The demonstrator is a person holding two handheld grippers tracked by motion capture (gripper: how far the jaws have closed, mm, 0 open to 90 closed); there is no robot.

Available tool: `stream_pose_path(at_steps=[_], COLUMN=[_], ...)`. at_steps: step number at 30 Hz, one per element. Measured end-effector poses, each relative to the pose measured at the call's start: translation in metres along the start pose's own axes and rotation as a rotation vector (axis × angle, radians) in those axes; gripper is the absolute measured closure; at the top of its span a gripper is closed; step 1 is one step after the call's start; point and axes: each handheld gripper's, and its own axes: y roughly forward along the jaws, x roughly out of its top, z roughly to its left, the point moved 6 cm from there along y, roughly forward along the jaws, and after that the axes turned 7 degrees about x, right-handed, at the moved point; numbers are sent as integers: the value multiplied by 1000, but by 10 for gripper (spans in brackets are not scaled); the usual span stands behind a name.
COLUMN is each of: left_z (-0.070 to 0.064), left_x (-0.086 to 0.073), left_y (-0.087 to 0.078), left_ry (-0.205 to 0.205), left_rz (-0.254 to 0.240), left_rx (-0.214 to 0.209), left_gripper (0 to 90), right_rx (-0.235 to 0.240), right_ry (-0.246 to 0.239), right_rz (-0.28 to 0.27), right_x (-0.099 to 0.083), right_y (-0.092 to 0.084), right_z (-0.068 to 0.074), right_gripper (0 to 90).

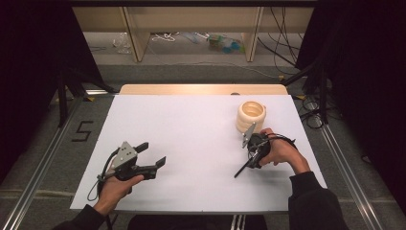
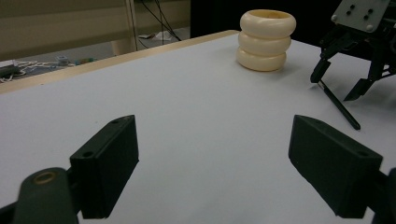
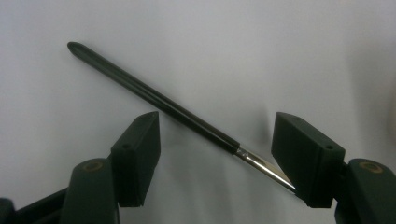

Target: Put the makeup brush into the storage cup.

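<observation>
Now, from the high view, the right claw (image 1: 252,152) is hanging over a black pen (image 1: 245,166) lying on the white bench (image 1: 191,129), near a cream ringed holder (image 1: 251,116). From the left gripper view, the left claw (image 2: 212,158) is standing wide open, holding nothing. From the right gripper view, the jaws are standing open around the pen (image 3: 154,99), not pressing it.

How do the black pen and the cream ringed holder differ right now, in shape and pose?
The black pen is thin and dark with a silvery tip; the cream ringed holder is wide, pale and built like three stacked rings. The pen lies flat on the white table; the holder stands upright with its mouth open at the top. The pen lies between the open jaws of the right gripper; the holder stands apart from them. Both rest on the table.
</observation>
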Motion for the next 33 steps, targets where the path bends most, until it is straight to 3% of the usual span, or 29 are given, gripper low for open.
stream_pose_path(at_steps=[11, 12, 18, 26, 33], left_z=[-1, 0, 0, -1, 0], left_x=[0, 1, 1, 1, 1], left_y=[0, -1, -1, -1, -1], left_ry=[-15, 2, 0, -14, -1], left_rz=[0, -4, -8, -7, -4], left_rx=[2, 0, -5, -3, -2], left_gripper=[159, 159, 160, 161, 162], right_rx=[41, 40, 41, 43, 50], right_ry=[37, 34, 37, 15, 23], right_rz=[3, 5, 9, 51, 52], right_x=[-1, -1, -1, 3, 3], right_y=[5, 5, 4, 2, 1], right_z=[-3, -3, -2, 2, 3], right_gripper=[362, 371, 402, 579, 696])
